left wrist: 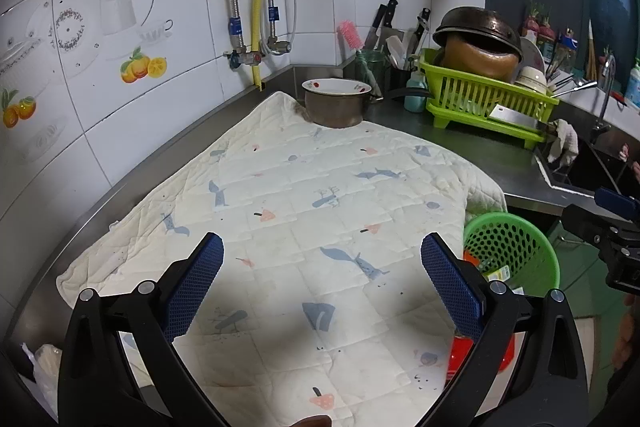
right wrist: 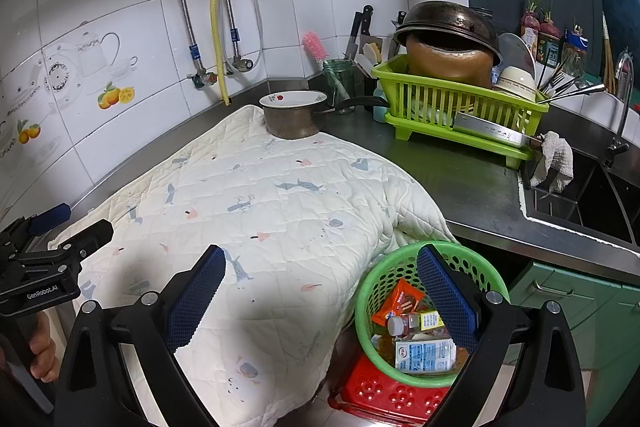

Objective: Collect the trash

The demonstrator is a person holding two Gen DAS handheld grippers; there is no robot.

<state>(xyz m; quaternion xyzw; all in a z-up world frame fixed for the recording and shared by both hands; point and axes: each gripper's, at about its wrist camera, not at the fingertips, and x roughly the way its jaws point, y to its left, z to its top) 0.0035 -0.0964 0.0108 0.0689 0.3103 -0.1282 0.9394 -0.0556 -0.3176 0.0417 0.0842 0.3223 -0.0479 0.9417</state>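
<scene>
Both tongs stand wide and empty: the left tongs (left wrist: 322,267) over the cream quilted cloth with printed animals and mushrooms (left wrist: 304,211) spread on the steel desk (left wrist: 480,151), the right tongs (right wrist: 322,279) at the cloth's edge above the round green perforated plastic basket (right wrist: 372,311). The basket sits on a red plastic stool (right wrist: 384,399) beside the desk and holds the trash: an orange snack wrapper (right wrist: 400,301), a small white-capped bottle with a yellow label (right wrist: 416,321) and a white carton with blue print (right wrist: 426,355), too small to read. The left tongs' body reads "GenRobot.AI".

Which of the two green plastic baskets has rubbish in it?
The round green basket, sitting on a red stool below the counter edge, holds a carton, a bottle and wrappers. The lime rectangular rack on the counter holds pots, bowls and cutlery instead.
</scene>
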